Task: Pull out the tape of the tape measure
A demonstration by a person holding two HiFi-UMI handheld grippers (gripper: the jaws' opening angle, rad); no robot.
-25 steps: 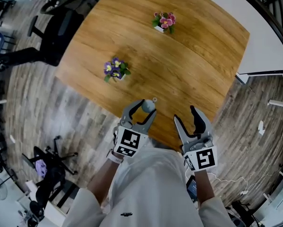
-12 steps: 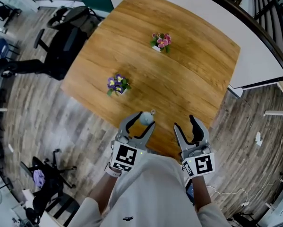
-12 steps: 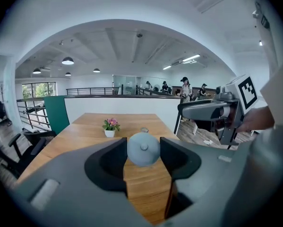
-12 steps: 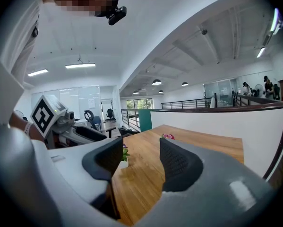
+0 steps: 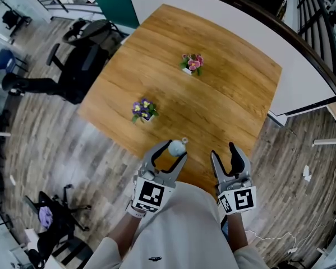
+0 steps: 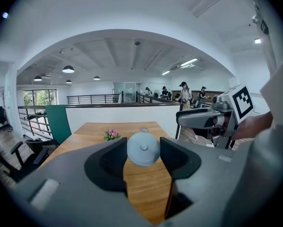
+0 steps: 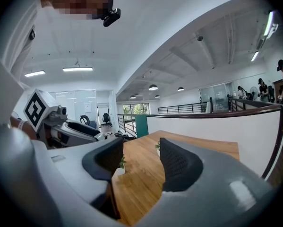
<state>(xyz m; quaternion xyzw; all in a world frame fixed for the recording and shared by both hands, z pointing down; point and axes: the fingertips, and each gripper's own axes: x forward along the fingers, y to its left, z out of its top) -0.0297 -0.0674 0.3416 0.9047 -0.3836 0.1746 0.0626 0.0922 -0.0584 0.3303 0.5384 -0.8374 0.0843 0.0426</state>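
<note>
Wooden table (image 5: 229,94) below — left tongs (image 5: 172,152) clamp round tape measure (image 6: 143,149), tape indiscernible; right tongs (image 5: 224,151) released.

We wear a pale shirt (image 5: 179,228), and our grey plastic left gripper (image 5: 170,151) and right gripper (image 5: 224,152) bear black-and-white marker cubes (image 5: 151,195) (image 5: 239,199).

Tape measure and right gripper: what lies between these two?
Nothing lies there. The head view shows only bare table between the tape measure and the open right gripper.
</note>
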